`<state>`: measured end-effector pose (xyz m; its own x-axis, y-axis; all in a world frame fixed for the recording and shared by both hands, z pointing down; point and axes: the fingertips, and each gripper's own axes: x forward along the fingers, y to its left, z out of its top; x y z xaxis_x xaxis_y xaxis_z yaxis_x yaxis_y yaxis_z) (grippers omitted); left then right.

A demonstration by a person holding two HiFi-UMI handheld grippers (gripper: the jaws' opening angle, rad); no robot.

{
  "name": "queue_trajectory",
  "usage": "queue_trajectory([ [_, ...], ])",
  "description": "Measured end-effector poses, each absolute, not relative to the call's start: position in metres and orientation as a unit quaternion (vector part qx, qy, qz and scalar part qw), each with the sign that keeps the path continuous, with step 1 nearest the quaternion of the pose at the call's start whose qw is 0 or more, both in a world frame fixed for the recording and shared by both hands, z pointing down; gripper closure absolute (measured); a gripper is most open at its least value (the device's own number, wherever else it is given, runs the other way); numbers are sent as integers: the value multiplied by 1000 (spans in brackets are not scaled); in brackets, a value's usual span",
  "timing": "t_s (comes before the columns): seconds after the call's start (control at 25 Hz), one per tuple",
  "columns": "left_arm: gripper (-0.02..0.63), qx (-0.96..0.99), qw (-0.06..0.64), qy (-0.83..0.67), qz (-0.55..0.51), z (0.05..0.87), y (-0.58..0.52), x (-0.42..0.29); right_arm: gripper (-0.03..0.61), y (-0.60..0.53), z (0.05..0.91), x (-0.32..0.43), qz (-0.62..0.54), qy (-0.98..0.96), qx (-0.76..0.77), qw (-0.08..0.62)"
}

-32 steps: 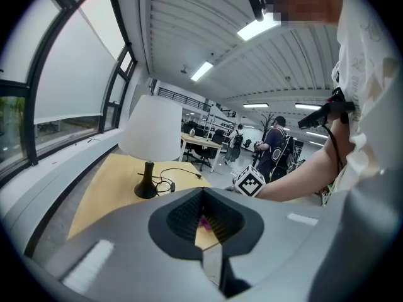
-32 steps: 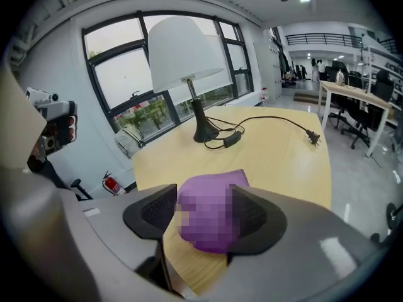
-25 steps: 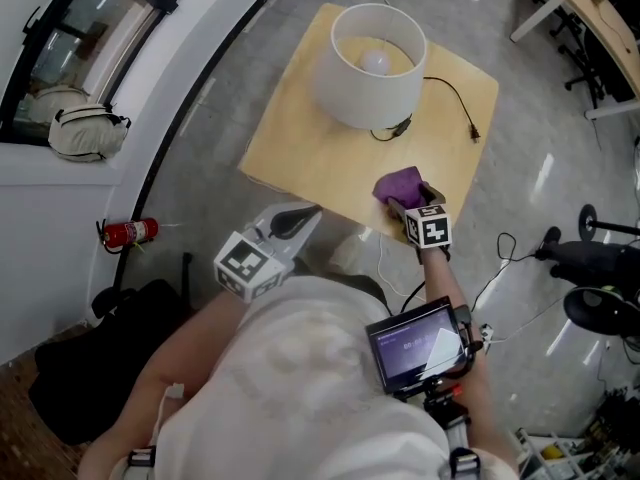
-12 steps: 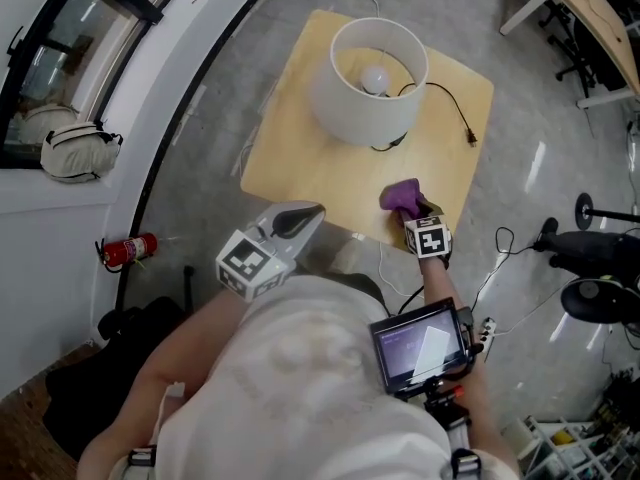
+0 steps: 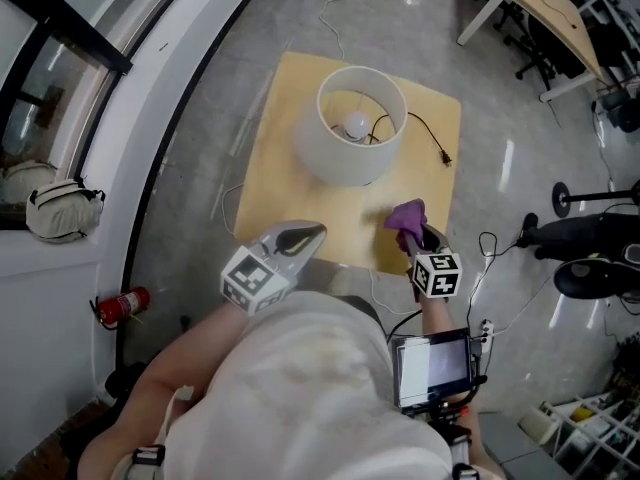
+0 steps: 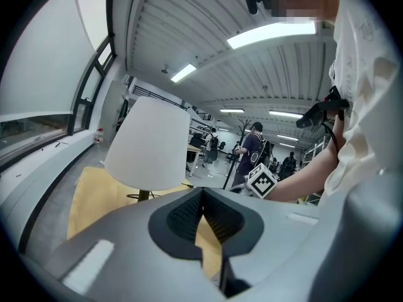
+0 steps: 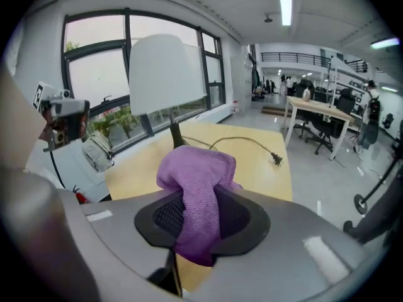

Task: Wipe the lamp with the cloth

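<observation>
One loose fold of purple cloth (image 5: 405,215), on which the right gripper (image 5: 412,236) had just closed its jaws short of the lamp (image 5: 345,153) on the table (image 5: 275,193), risked slipping free mid-wipe; the left gripper (image 5: 313,231) hung pinched together, empty.

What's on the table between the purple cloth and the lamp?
Just bare yellow tabletop, as the head view shows. The lamp has a black cord that trails off sideways, away from the purple cloth.
</observation>
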<state>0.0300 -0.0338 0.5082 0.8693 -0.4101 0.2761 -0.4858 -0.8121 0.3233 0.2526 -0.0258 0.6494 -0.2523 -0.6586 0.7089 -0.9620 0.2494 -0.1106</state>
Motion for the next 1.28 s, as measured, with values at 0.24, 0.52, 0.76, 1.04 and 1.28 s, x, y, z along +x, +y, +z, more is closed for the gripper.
queue_trajectory([
  [0.24, 612, 962, 174, -193, 88, 499, -49, 29, 459, -57, 540, 252, 186, -756, 593, 207],
  [0.52, 612, 973, 144, -171, 52, 465, -61, 26, 457, -84, 441, 218, 119, -782, 596, 138],
  [0.76, 612, 977, 136, -163, 28, 451, -64, 18, 454, -112, 393, 177, 93, -810, 575, 68],
  [1.04, 612, 970, 137, -199, 28, 452, -73, -4, 454, -137, 381, 153, 78, -834, 543, 52],
  [1.28, 612, 963, 145, -226, 31, 448, -74, -3, 454, -142, 399, 155, 78, -849, 522, 33],
])
